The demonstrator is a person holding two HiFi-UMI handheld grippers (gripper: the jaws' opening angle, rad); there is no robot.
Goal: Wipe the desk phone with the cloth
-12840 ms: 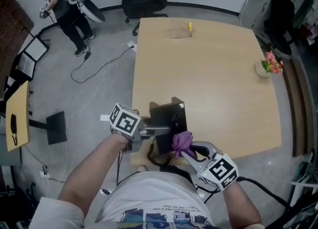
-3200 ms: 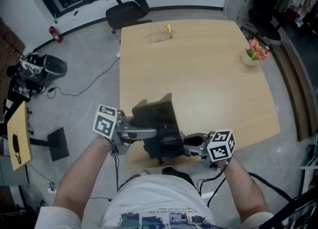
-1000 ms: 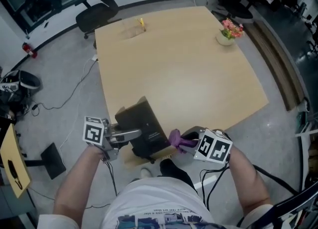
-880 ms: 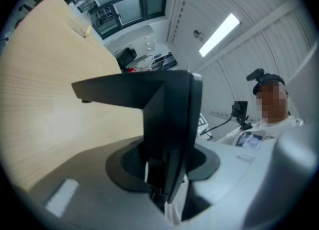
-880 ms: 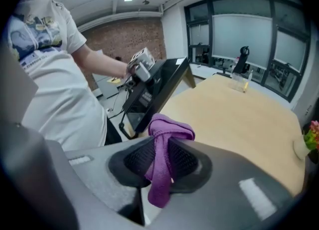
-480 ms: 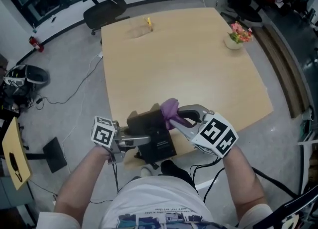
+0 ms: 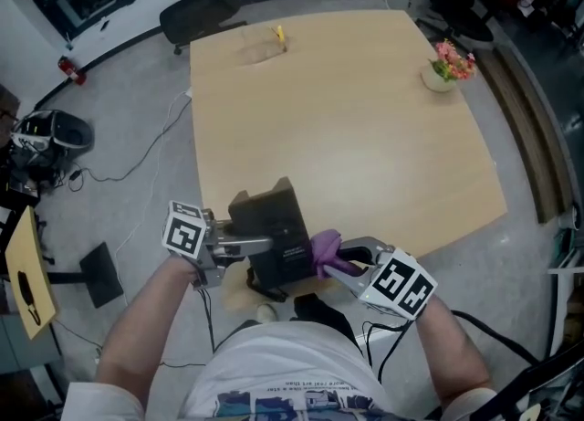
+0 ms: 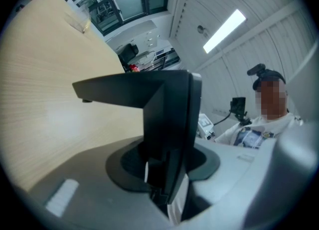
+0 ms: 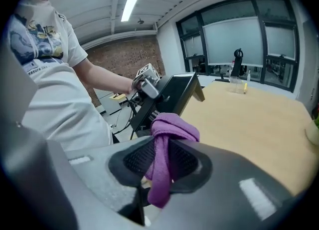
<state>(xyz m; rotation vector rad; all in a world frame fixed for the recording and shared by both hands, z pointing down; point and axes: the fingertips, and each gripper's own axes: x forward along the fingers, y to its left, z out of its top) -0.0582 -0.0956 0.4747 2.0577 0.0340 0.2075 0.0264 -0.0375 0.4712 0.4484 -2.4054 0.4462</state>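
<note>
A black desk phone (image 7: pixel 272 238) is held tilted up at the near edge of the wooden table (image 7: pixel 347 118). My left gripper (image 7: pixel 248 246) is shut on the phone's left side; in the left gripper view the phone's edge (image 8: pixel 169 139) stands clamped between the jaws. My right gripper (image 7: pixel 333 255) is shut on a bunched purple cloth (image 7: pixel 325 250), which touches the phone's right side. In the right gripper view the cloth (image 9: pixel 164 149) hangs between the jaws, with the phone (image 9: pixel 167 99) and the left gripper (image 9: pixel 145 85) just beyond it.
A flower pot (image 7: pixel 449 68) stands at the table's far right corner. A clear container with a yellow item (image 7: pixel 265 45) sits near the far left edge. An office chair (image 7: pixel 203 4) stands beyond the table. Cables and gear (image 7: pixel 46 136) lie on the floor at left.
The right gripper with the cloth has come down from the phone's top to its right side over the last half second. The phone stays clamped in the left gripper.
</note>
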